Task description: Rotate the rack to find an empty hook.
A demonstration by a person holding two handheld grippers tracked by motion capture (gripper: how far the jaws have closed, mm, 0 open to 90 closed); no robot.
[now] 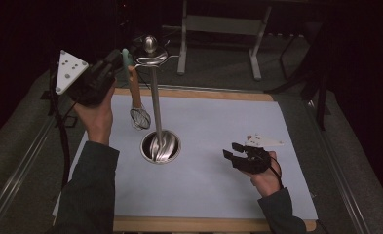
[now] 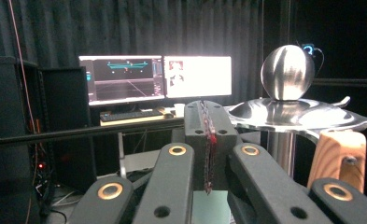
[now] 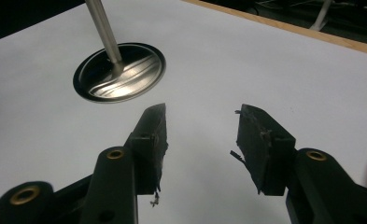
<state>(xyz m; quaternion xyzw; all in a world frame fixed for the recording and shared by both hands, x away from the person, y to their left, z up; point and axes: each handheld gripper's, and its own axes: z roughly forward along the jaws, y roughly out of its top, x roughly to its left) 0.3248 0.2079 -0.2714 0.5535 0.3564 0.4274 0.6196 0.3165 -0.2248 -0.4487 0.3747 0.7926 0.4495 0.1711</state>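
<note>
A metal stand (image 1: pixel 156 102) with a ball top (image 2: pixel 287 72), a hooked top plate and a round base (image 3: pixel 120 72) rises from the white sheet. A whisk (image 1: pixel 136 100) with a wooden handle (image 2: pixel 337 156) hangs upright beside the pole, its top just under the top plate; whether it hangs on a hook I cannot tell. My left gripper (image 1: pixel 120 59) is held high beside the handle's top, with its jaws (image 2: pixel 207 126) pressed together and nothing visible between them. The handle stands to their right, outside them. My right gripper (image 1: pixel 230 150) rests low on the sheet, right of the base, its jaws (image 3: pixel 201 135) open and empty.
The white sheet (image 1: pixel 213 122) lies on a wooden board (image 1: pixel 199 224). A table frame (image 1: pixel 218 24) stands behind the board. Two lit monitors (image 2: pixel 155 77) sit on a desk far off.
</note>
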